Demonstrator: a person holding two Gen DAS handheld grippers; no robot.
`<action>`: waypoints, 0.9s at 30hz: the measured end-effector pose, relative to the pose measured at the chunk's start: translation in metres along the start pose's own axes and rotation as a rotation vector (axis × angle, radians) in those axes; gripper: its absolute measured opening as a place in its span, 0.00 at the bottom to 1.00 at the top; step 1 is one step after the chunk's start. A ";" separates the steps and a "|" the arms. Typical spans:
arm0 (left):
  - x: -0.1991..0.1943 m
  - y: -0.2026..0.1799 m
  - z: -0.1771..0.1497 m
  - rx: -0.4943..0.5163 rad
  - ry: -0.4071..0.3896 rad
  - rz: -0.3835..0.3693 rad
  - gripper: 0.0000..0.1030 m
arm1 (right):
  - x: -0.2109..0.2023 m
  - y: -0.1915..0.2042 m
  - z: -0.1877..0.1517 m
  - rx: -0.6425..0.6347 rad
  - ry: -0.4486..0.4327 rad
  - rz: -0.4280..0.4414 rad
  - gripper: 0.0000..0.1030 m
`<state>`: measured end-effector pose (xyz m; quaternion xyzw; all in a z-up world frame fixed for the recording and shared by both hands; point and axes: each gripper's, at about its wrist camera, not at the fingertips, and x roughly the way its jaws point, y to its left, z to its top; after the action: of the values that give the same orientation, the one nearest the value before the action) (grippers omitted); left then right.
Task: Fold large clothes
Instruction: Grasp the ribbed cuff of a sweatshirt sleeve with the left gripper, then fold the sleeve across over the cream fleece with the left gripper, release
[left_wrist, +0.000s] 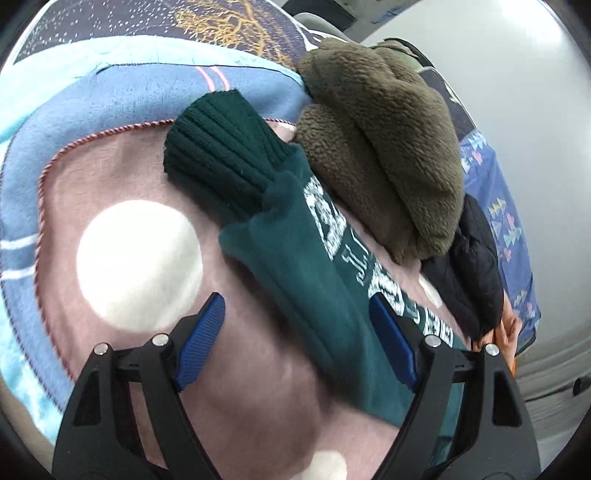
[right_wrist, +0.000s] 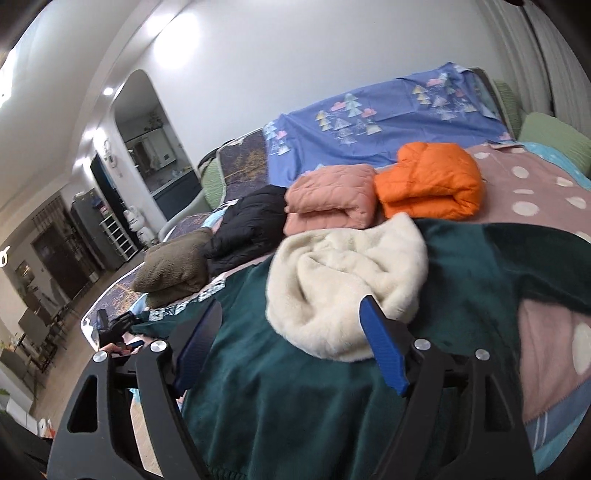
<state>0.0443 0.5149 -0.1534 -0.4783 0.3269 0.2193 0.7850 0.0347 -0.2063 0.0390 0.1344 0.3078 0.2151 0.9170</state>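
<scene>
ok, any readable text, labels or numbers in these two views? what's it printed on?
White block lettering on the green sweatshirt, left wrist view: distorted and cut off by folds, cannot be read for certain.
The same print at the sweatshirt's edge, right wrist view: too small and blurred to read.
Blanket, blue sheet and the folded jackets: patterns only, no text.

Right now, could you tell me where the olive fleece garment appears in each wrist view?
Left wrist: olive fleece garment upper right, beside the green sweatshirt.
Right wrist: far left of centre, folded, next to the black jacket.
Shared landmark: black jacket.
</scene>
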 end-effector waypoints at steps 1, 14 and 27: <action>0.003 0.001 0.001 -0.008 -0.005 -0.002 0.79 | -0.002 -0.003 -0.002 0.008 -0.003 -0.012 0.75; -0.002 -0.006 0.007 -0.062 -0.083 -0.171 0.10 | 0.004 -0.030 -0.017 0.091 0.005 -0.041 0.75; -0.107 -0.146 -0.021 0.276 -0.280 -0.391 0.10 | 0.027 -0.011 -0.001 0.048 0.024 0.069 0.75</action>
<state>0.0600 0.4273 0.0063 -0.3857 0.1434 0.0809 0.9078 0.0569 -0.2025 0.0201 0.1644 0.3191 0.2409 0.9017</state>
